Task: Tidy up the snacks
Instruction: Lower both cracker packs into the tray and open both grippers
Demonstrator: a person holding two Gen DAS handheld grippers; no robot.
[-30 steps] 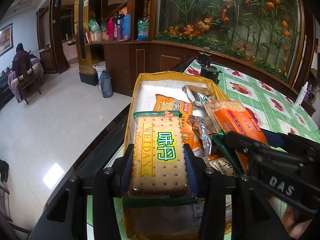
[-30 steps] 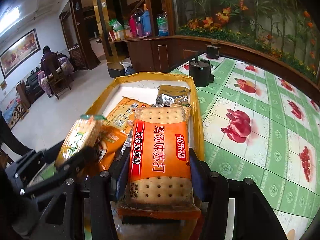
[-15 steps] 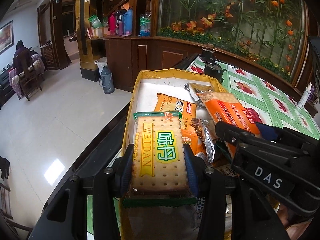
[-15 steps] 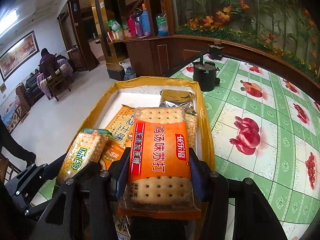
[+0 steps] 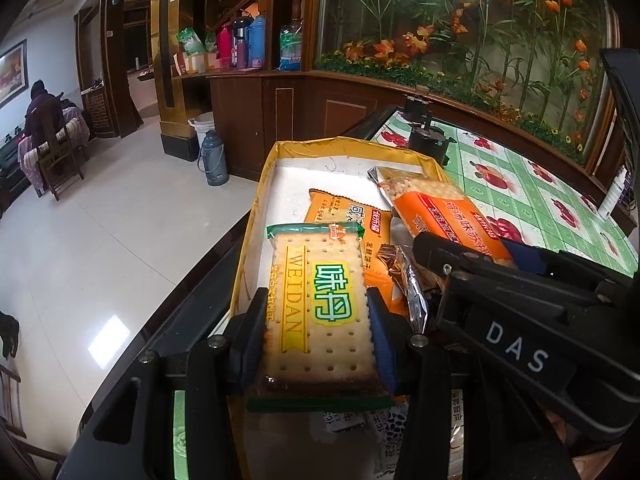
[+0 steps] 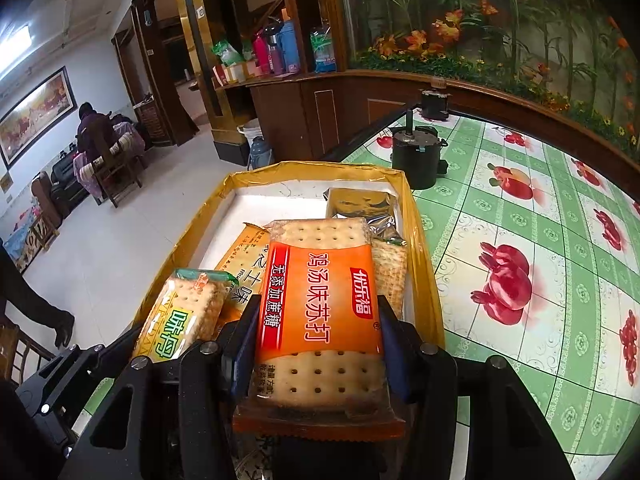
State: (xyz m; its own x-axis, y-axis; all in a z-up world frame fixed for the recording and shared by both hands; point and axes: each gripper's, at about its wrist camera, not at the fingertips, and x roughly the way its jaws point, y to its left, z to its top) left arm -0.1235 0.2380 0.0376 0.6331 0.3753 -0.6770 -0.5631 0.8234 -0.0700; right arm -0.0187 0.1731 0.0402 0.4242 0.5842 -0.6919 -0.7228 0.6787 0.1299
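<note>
My left gripper is shut on a yellow-green cracker packet, its blue pads pressing both long sides. My right gripper is shut on an orange cracker packet in the same way. Both packets hang over a yellow-rimmed box with a white floor. In the box lie an orange biscuit packet and a silver foil packet. The right gripper with its orange packet shows at the right of the left wrist view. The left gripper's packet shows at the lower left of the right wrist view.
The box sits at the corner of a table with a green cloth printed with red fruit. A black pot stands just behind the box. Beyond the table edge is tiled floor; a person sits far off at the left.
The right gripper with the orange packet has shifted forward over the box, further towards its far end. The left gripper and its packet have stayed put.
</note>
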